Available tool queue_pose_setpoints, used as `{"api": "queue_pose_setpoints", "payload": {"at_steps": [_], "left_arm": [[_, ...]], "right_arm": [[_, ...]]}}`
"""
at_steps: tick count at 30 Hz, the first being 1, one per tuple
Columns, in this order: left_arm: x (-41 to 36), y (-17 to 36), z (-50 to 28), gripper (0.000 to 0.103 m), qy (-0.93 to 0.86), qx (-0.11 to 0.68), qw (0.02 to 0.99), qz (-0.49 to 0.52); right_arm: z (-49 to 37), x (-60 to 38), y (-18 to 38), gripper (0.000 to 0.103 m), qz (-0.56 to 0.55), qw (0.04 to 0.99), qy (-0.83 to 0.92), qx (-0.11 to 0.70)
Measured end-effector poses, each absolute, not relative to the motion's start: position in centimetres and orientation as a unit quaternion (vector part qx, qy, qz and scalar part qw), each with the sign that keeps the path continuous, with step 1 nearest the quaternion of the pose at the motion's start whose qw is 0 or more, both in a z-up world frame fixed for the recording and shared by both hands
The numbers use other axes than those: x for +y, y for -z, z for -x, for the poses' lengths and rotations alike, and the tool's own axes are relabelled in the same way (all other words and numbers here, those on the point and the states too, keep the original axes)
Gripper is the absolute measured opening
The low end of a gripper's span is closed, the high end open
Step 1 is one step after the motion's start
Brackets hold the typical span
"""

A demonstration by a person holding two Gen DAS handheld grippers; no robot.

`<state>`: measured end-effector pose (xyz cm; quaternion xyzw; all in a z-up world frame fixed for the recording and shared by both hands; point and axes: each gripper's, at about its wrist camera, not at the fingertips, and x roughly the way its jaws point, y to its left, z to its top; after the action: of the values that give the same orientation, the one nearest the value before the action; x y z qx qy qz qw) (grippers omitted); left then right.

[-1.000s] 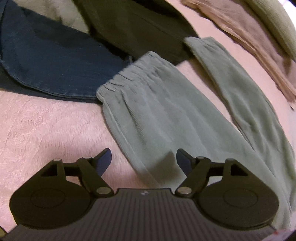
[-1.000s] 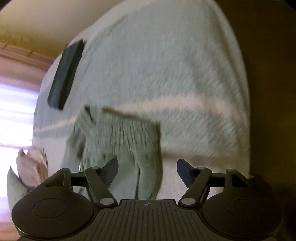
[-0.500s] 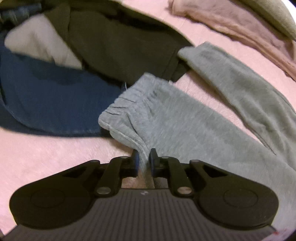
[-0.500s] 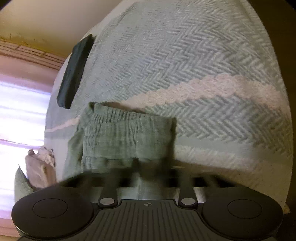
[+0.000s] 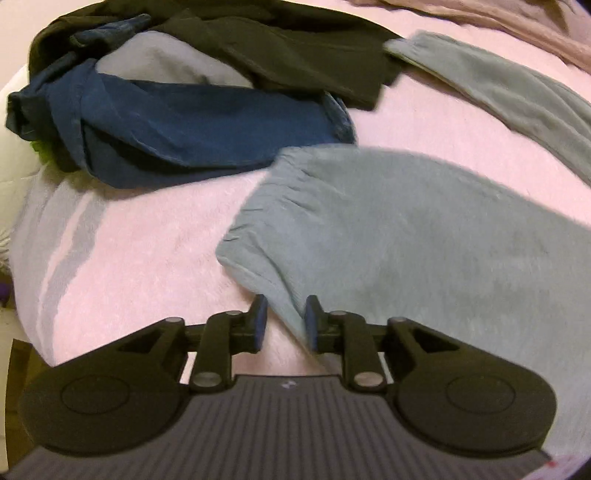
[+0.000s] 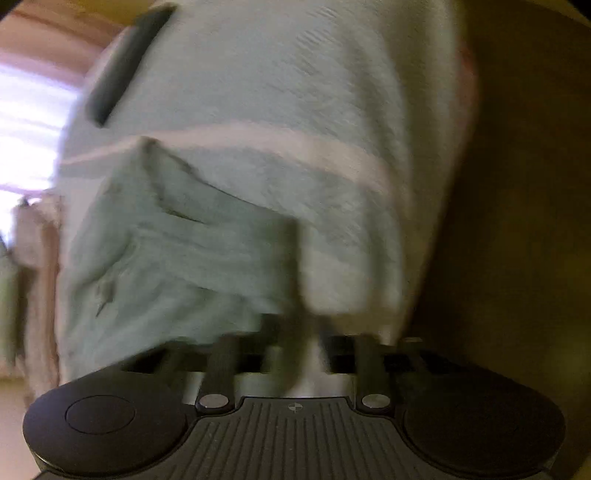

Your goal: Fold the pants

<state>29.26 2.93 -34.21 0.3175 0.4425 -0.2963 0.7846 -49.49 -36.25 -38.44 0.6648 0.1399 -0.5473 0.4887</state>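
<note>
Grey-green sweatpants [image 5: 406, 240] lie on a pink bedspread [image 5: 147, 258], one cuffed leg near me and the other leg [image 5: 517, 85] further right. My left gripper [image 5: 285, 321] straddles the near leg's lower edge. Its jaws are opening, with a narrow gap; the cloth runs between them and pink shows beside the left pad. In the blurred right wrist view the same pants [image 6: 177, 251] lie rumpled on a grey herringbone blanket [image 6: 295, 92]. My right gripper [image 6: 301, 343] hangs at their right edge with its jaws opening. Pale blanket shows between the smeared fingers.
A heap of blue jeans [image 5: 203, 118], a black garment [image 5: 295, 48] and a pale grey cloth [image 5: 159, 62] lies behind the cuff. A tan garment [image 5: 498, 22] is at the top right. A dark flat object [image 6: 125, 66] rests on the blanket. Brown floor [image 6: 517, 184] lies beyond the bed edge.
Both grippers closed on the pants half a second ago and have since parted. The left view has drawn back from the heap. The cloth under the right gripper now lies skewed and rumpled.
</note>
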Motion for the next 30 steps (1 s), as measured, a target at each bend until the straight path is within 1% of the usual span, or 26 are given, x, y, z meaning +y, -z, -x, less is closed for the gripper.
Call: {"api": "queue_pose_setpoints", "payload": {"at_steps": [1, 6, 9, 11, 13, 16, 20, 21, 22, 24, 26, 27, 28, 29, 30], "left_arm": [[3.1, 34.1, -28.5, 0.027, 0.305, 0.43, 0.786, -0.324], [3.4, 32.3, -27.5, 0.028, 0.319, 0.406, 0.793, -0.323], [1.7, 30.4, -28.0, 0.028, 0.339, 0.394, 0.798, -0.304], [-0.8, 29.7, -28.4, 0.032, 0.367, 0.386, 0.794, -0.293], [-3.8, 29.7, -28.7, 0.04, 0.393, 0.382, 0.787, -0.281], [-9.5, 30.3, -30.1, 0.045, 0.433, 0.394, 0.772, -0.246], [-16.9, 32.1, -33.0, 0.054, 0.449, 0.407, 0.769, -0.201], [-18.3, 32.6, -34.0, 0.06, 0.445, 0.415, 0.772, -0.183], [-19.8, 33.2, -35.2, 0.069, 0.44, 0.429, 0.772, -0.162], [-22.1, 34.2, -37.5, 0.074, 0.43, 0.448, 0.775, -0.117], [-24.2, 35.7, -39.9, 0.076, 0.411, 0.469, 0.778, -0.081], [-25.2, 36.6, -40.8, 0.076, 0.402, 0.481, 0.776, -0.068], [-26.2, 37.7, -41.9, 0.069, 0.393, 0.498, 0.771, -0.055], [-27.0, 38.5, -42.6, 0.059, 0.386, 0.507, 0.769, -0.048], [-27.8, 39.1, -43.1, 0.027, 0.383, 0.512, 0.768, -0.048]], "right_arm": [[49.4, -36.0, 38.2, 0.055, -0.658, 0.49, 0.555, 0.135], [49.3, -37.7, 34.7, 0.055, -0.566, 0.542, 0.589, 0.197], [50.1, -40.0, 32.7, 0.055, -0.548, 0.571, 0.587, 0.169], [49.8, -42.1, 31.4, 0.055, -0.534, 0.591, 0.583, 0.163], [48.7, -44.5, 30.8, 0.055, -0.513, 0.612, 0.581, 0.158], [46.1, -48.4, 30.7, 0.055, -0.51, 0.629, 0.567, 0.152], [42.5, -51.7, 31.2, 0.055, -0.514, 0.619, 0.576, 0.144], [41.8, -52.3, 31.5, 0.055, -0.518, 0.619, 0.573, 0.14], [41.1, -52.7, 31.7, 0.055, -0.52, 0.619, 0.572, 0.137], [39.7, -53.3, 32.2, 0.055, -0.517, 0.617, 0.576, 0.144], [38.2, -53.7, 32.9, 0.055, -0.514, 0.61, 0.582, 0.154], [37.7, -53.7, 33.3, 0.055, -0.515, 0.604, 0.587, 0.158], [37.4, -53.7, 33.6, 0.055, -0.517, 0.598, 0.591, 0.161], [37.2, -53.7, 34.0, 0.055, -0.519, 0.592, 0.595, 0.162], [37.0, -53.7, 34.2, 0.055, -0.52, 0.587, 0.599, 0.163]]}}
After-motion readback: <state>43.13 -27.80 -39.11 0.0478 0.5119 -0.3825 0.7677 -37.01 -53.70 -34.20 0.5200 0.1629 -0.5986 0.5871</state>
